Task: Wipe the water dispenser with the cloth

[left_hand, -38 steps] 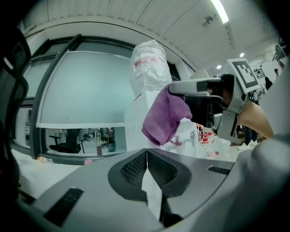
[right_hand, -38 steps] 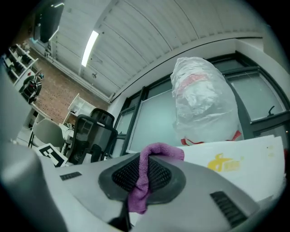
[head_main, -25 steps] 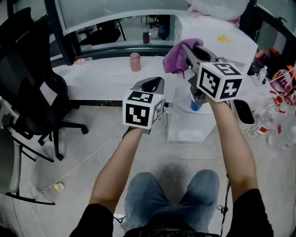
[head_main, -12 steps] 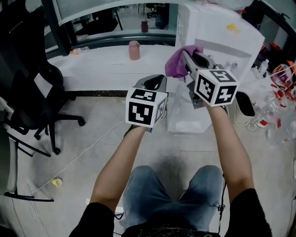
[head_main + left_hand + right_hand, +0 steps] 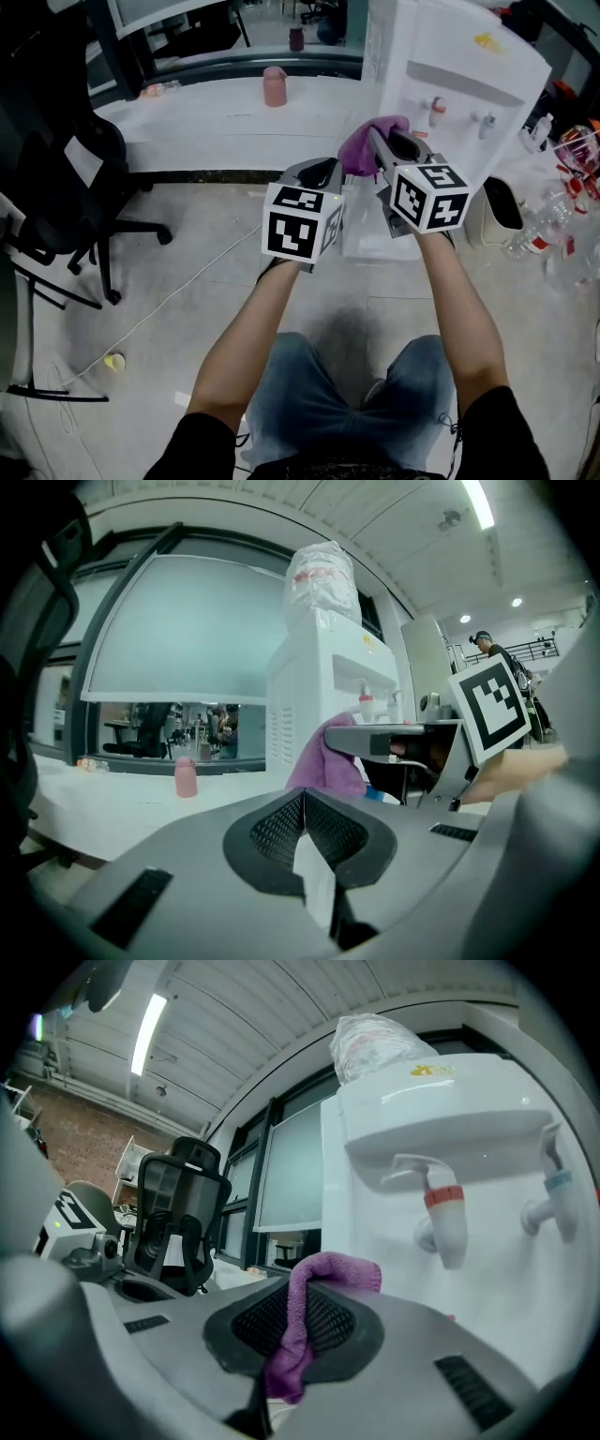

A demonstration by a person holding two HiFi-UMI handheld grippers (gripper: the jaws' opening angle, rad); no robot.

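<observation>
The white water dispenser point(image 5: 450, 66) stands ahead at the right, with a red tap point(image 5: 434, 108) and a blue tap point(image 5: 487, 120) on its front. My right gripper point(image 5: 373, 133) is shut on a purple cloth point(image 5: 361, 148) and is held just left of the taps, short of the dispenser front. In the right gripper view the cloth point(image 5: 305, 1312) hangs out between the jaws, with the dispenser point(image 5: 469, 1269) and its red tap point(image 5: 442, 1213) close ahead. My left gripper point(image 5: 317, 169) is shut with nothing in it, beside the right one. In the left gripper view the cloth point(image 5: 328, 761) shows before the dispenser point(image 5: 314, 677).
A black office chair point(image 5: 56, 178) stands at the left. A pink bottle point(image 5: 274, 86) sits on the white ledge point(image 5: 206, 127). A white bin point(image 5: 492, 211) and several plastic bottles point(image 5: 553, 234) crowd the floor at the right. A cable point(image 5: 169, 300) crosses the floor.
The head view has tipped so the dispenser's front and taps now show. My right gripper with the cloth has come lower, level with the taps. The left gripper stays beside it.
</observation>
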